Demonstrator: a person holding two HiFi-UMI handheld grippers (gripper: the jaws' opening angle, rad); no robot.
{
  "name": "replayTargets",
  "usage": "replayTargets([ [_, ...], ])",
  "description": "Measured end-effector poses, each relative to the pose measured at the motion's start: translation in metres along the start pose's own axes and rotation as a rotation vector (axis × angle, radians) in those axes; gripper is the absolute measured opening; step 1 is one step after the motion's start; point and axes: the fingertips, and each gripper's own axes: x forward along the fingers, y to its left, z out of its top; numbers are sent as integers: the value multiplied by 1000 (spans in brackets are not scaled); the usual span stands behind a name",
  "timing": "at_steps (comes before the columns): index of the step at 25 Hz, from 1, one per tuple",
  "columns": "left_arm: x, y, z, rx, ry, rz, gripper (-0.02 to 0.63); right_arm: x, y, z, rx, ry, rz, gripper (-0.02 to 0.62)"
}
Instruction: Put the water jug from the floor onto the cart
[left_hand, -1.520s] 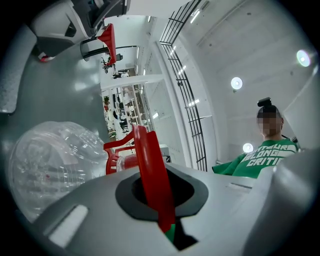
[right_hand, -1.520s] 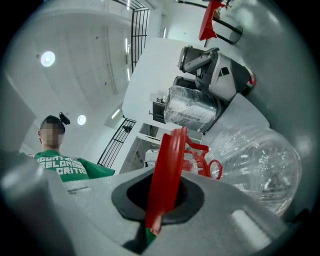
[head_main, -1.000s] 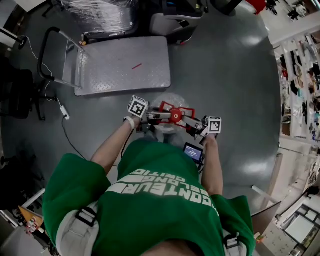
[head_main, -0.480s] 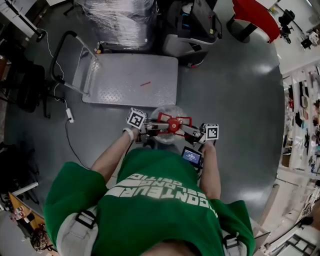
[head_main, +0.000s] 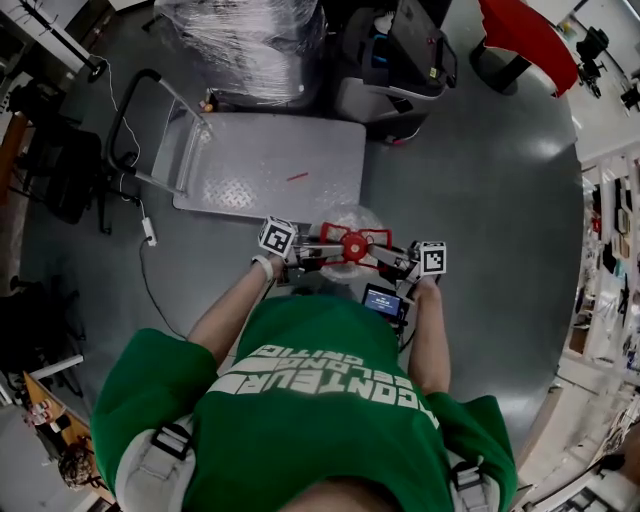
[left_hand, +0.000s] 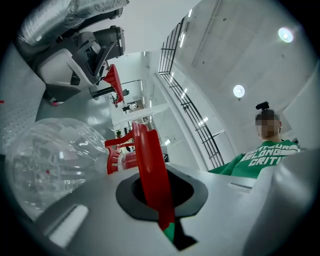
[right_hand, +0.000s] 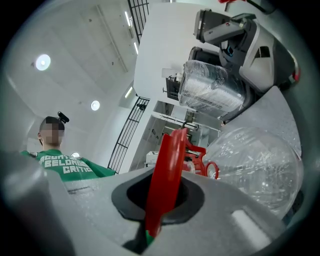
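Note:
A clear water jug (head_main: 346, 222) with a red carrying handle (head_main: 352, 245) hangs in front of my body, above the grey floor just short of the cart. My left gripper (head_main: 308, 246) grips the handle's left side, its jaws still closing on the red bar (left_hand: 150, 170). Shut on the right side (right_hand: 167, 175) is my right gripper (head_main: 393, 258). The jug's clear body (left_hand: 50, 165) fills the left gripper view's lower left and bulges at the right (right_hand: 255, 170) of the right gripper view. The flat metal cart (head_main: 260, 165) lies ahead, its deck bare but for a small red mark.
The cart's push bar (head_main: 125, 110) rises at its left end. A plastic-wrapped pallet (head_main: 240, 40) and a grey machine (head_main: 400, 70) stand behind the cart. A cable (head_main: 150, 260) trails on the floor at left, near a dark chair (head_main: 60, 170). A red seat (head_main: 525, 40) stands far right.
Both grippers have carried the jug forward toward the cart, which now lies closer in the head view. The grip on the red handle looks the same.

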Motion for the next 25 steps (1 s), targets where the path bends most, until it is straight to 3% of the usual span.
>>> replayTargets([
  [11, 21, 16, 28, -34, -73, 29, 17, -13, -15, 36, 10, 79, 39, -6],
  [25, 28, 33, 59, 12, -177, 99, 17, -15, -27, 70, 19, 180, 101, -6],
])
